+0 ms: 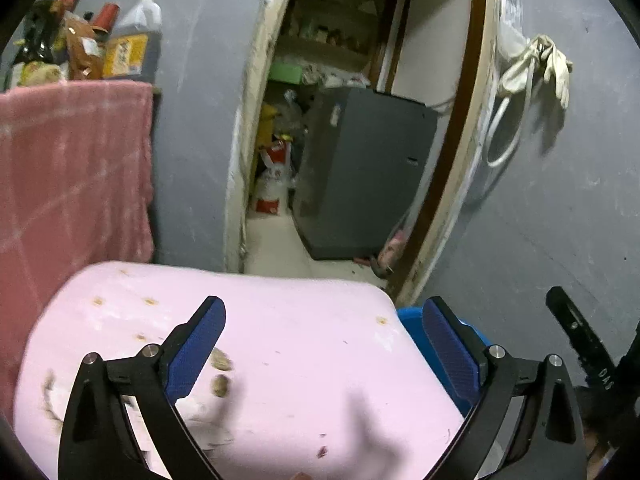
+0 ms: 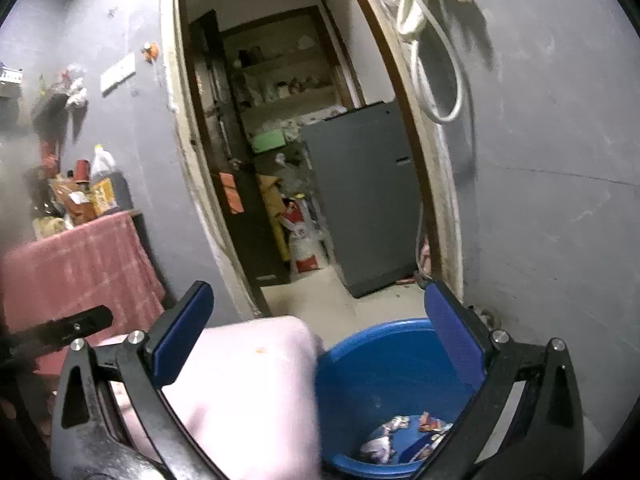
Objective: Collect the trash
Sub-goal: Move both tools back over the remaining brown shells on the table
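A blue bin (image 2: pixel 384 376) stands on the floor beside a pale pink table (image 2: pixel 248 396), with several crumpled wrappers (image 2: pixel 400 436) at its bottom. My right gripper (image 2: pixel 318 320) is open and empty above the bin's rim and the table's corner. My left gripper (image 1: pixel 324 332) is open and empty over the pink table (image 1: pixel 300 360). Small brown scraps (image 1: pixel 221 372) lie on the table by the left finger, and tiny bits (image 1: pixel 322 451) lie nearer the front. The bin's blue edge (image 1: pixel 412 320) shows past the table's right corner.
A pink cloth (image 1: pixel 68 184) hangs over a stand at the left with bottles (image 1: pixel 132 44) on top. A doorway leads to a storeroom with a grey cabinet (image 1: pixel 360 172) and bags. White gloves (image 1: pixel 536 64) and a cord hang on the grey wall at right.
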`<state>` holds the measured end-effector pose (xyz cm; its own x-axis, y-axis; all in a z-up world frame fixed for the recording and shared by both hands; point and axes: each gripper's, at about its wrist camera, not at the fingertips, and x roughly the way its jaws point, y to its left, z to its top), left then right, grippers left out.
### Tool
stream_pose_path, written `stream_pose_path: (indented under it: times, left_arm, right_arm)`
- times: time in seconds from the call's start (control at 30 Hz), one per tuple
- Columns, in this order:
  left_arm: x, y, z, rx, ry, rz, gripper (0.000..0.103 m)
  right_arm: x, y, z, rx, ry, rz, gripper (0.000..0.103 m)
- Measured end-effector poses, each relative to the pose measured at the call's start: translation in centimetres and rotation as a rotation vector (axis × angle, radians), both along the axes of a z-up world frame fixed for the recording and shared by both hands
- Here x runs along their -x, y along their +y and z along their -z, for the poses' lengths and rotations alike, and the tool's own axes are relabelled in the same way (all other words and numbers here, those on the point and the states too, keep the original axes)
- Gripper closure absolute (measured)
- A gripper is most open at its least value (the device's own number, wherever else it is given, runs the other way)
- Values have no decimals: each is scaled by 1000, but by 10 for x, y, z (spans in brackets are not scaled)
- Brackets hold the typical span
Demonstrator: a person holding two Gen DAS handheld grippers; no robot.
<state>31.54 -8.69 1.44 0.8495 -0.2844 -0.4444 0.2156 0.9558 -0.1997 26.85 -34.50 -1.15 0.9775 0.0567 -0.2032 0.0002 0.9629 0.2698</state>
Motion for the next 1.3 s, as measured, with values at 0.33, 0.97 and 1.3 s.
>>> stream_pose_path:
  times: [0.33, 0.97, 1.3]
  left_arm:
    - [39, 45, -26, -16, -97, -84, 3]
    - [80, 133, -13, -27, -129, -256, 2]
    - [70, 147, 8, -80, -129, -282, 2]
  right_arm:
    - [25, 53, -38, 33, -64, -68, 0]
    - [19, 144, -25, 76, -21, -238, 0]
    - [-6, 171, 0, 136, 48, -310, 0]
